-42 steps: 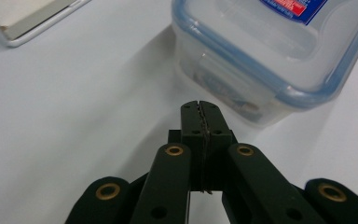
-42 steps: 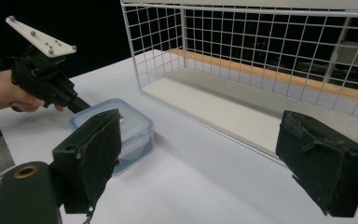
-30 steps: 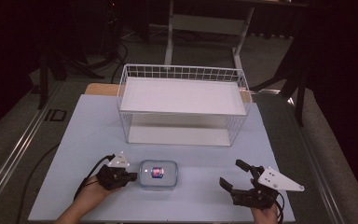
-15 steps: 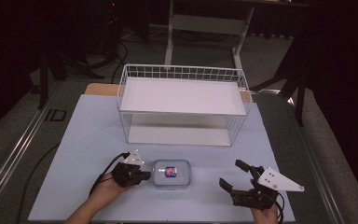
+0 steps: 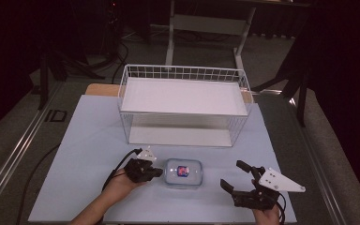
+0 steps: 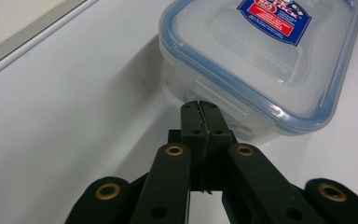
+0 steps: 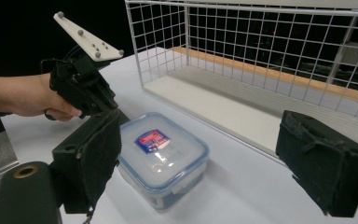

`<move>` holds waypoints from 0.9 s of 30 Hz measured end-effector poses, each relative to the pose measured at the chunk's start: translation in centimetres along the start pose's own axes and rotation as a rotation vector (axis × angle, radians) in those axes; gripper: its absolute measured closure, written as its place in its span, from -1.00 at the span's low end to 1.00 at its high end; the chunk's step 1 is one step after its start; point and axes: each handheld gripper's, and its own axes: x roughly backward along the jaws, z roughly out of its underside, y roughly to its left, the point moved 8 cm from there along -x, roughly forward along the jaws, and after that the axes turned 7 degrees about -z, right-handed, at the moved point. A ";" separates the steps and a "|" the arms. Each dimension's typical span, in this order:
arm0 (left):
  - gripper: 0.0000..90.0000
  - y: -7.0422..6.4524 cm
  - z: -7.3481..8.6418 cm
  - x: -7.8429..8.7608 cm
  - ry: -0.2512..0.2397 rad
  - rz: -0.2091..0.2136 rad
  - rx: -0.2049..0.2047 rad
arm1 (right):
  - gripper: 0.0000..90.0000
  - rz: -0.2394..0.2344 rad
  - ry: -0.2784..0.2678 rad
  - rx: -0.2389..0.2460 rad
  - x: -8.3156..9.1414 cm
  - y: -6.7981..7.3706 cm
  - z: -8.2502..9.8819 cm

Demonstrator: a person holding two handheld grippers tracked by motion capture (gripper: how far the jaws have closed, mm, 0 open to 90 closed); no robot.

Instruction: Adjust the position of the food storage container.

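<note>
Since the clenched left claw (image 5: 158,172) has pushed the lidded container (image 5: 183,172) rightward along the desk (image 5: 84,140), it now lies nearer the released right claw (image 5: 236,177), likely ready for grasping.

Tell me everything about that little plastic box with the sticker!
The small clear plastic box with a blue-rimmed lid is rectangular with rounded corners. A red and blue sticker sits on its closed lid, and snap flaps line the sides. It lies flat on the pale blue table, before the white wire basket. The shut left hand-held gripper meets its side.
</note>
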 end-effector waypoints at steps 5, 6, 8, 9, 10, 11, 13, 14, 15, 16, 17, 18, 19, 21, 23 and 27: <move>1.00 -0.5 -0.4 -0.6 0.003 0.020 0.012 | -0.69 -0.003 0.005 -0.004 -0.1 -0.1 0.2; 1.00 -0.6 -0.4 -0.8 0.003 0.017 0.005 | -0.69 -0.005 0.007 -0.008 -0.1 -0.2 0.2; 1.00 -1.0 -0.6 -0.9 0.009 0.029 -0.005 | -0.69 -0.007 0.009 -0.011 -0.1 -0.2 0.2; 1.00 -1.2 -0.7 -1.1 0.007 0.028 -0.007 | -0.69 -0.009 0.010 -0.011 -0.2 -0.1 0.2; 1.00 -1.3 -0.8 -1.2 0.007 0.030 -0.005 | -0.69 -0.009 0.010 -0.012 -0.2 -0.2 0.2; 1.00 -1.4 -0.8 -1.3 0.007 0.035 -0.009 | -0.69 -0.008 0.011 -0.012 -0.2 -0.2 0.2; 1.00 -1.5 -1.0 -1.5 0.004 0.035 -0.004 | -0.69 -0.008 0.011 -0.012 -0.2 -0.2 0.3; 1.00 -1.6 -1.1 -1.6 -0.002 0.039 0.004 | -0.69 -0.008 0.012 -0.010 -0.2 -0.2 0.3; 1.00 -1.5 -1.2 -1.6 -0.005 0.033 0.005 | -0.69 -0.009 0.011 -0.011 -0.2 -0.2 0.3; 1.00 -1.5 -1.3 -1.7 -0.003 0.035 0.006 | -0.69 -0.009 0.012 -0.010 -0.2 -0.2 0.3; 1.00 -1.5 -1.3 -1.8 -0.005 0.036 0.010 | -0.69 -0.010 0.012 -0.009 -0.2 -0.2 0.3; 1.00 -1.5 -1.4 -1.8 -0.001 0.032 0.005 | -0.69 -0.010 0.012 -0.009 -0.2 -0.2 0.3; 1.00 -1.5 -1.4 -1.9 -0.001 0.041 0.008 | -0.69 -0.010 0.014 -0.007 -0.2 -0.1 0.3; 1.00 -1.6 -1.4 -1.9 0.000 0.039 0.004 | -0.69 -0.011 0.015 -0.005 -0.2 -0.1 0.3; 1.00 -1.6 -1.4 -1.8 0.000 0.041 0.005 | -0.69 -0.012 0.015 -0.007 -0.3 -0.2 0.4; 1.00 -1.7 -1.5 -0.7 -0.020 0.048 0.026 | -0.70 -0.013 0.023 -0.014 -0.4 -0.2 0.5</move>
